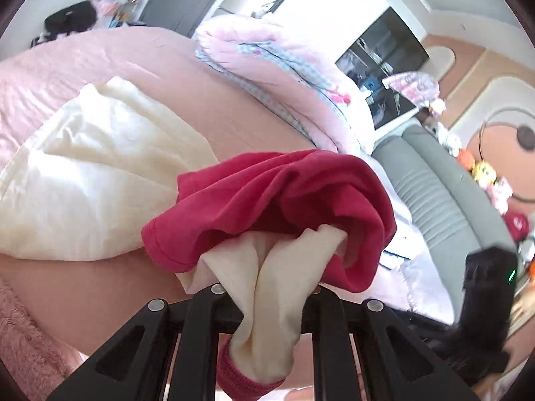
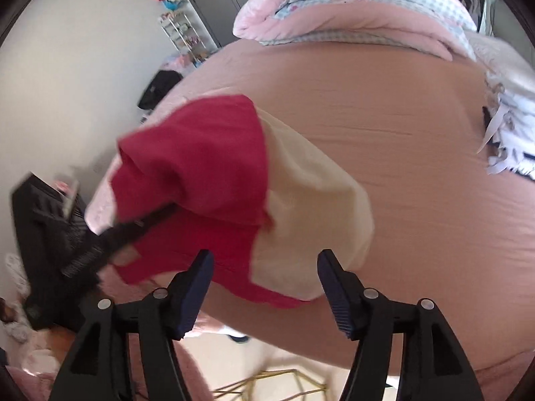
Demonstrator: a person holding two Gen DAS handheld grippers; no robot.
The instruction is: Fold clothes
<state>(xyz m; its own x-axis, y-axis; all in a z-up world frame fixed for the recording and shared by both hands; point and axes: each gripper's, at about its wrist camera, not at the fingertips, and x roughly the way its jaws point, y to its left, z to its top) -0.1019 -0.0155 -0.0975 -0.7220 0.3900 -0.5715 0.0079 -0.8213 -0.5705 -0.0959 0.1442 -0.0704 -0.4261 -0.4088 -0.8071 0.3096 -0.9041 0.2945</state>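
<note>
A cream garment (image 1: 93, 173) with red sleeves (image 1: 267, 193) lies on the pink bed (image 1: 217, 100). In the left wrist view my left gripper (image 1: 266, 289) is shut on a bunch of its cream and red cloth, lifted off the sheet. The right wrist view shows the same garment (image 2: 311, 200) with its red sleeve (image 2: 200, 153) raised at the left, where the black left gripper (image 2: 140, 224) pinches it. My right gripper (image 2: 264, 264) hangs open just above the garment's near edge, with no cloth between its fingers.
A folded pink and blue-checked quilt (image 2: 334, 10) lies at the far end of the bed. More white and blue clothes (image 2: 508, 140) sit at the right edge. A grey padded headboard (image 1: 434, 183) and a gold wire frame (image 2: 267, 381) stand off the bed.
</note>
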